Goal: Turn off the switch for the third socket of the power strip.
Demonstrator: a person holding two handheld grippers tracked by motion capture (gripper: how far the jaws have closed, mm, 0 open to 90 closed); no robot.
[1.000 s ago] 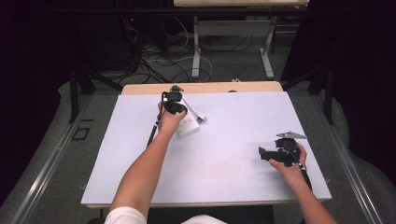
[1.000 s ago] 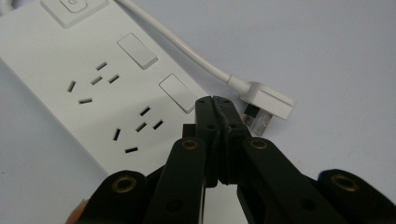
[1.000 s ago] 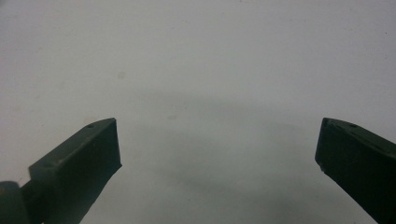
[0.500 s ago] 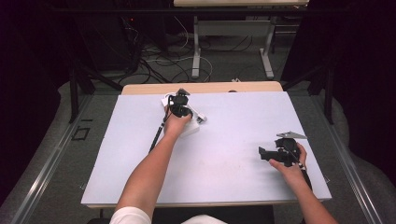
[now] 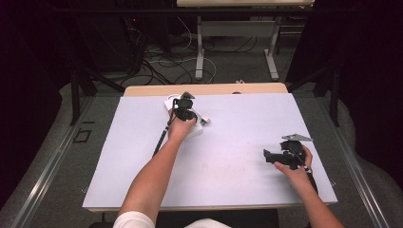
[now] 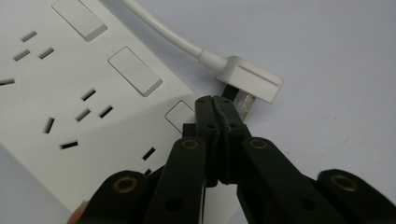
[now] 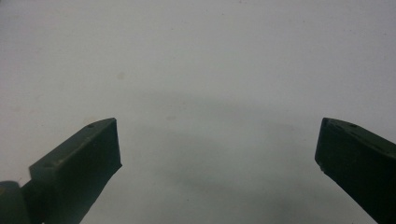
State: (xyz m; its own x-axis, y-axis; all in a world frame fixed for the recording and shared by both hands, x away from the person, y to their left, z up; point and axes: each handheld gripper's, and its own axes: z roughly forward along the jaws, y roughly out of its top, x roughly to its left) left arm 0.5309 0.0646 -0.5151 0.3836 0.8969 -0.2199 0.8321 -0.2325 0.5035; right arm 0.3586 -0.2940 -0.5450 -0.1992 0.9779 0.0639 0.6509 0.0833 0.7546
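One power strip [image 6: 70,93], two switches fully visible, one plug [image 6: 250,79] at 1 o'clock. Left gripper [image 6: 217,105] jaws closed, holding nothing; right gripper [image 7: 217,149] jaws wide apart over table [image 7: 210,56].

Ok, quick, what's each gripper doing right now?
Left gripper: jaws shut, empty, tips over the power strip beside the white plug.
Right gripper: open, empty, above the table.
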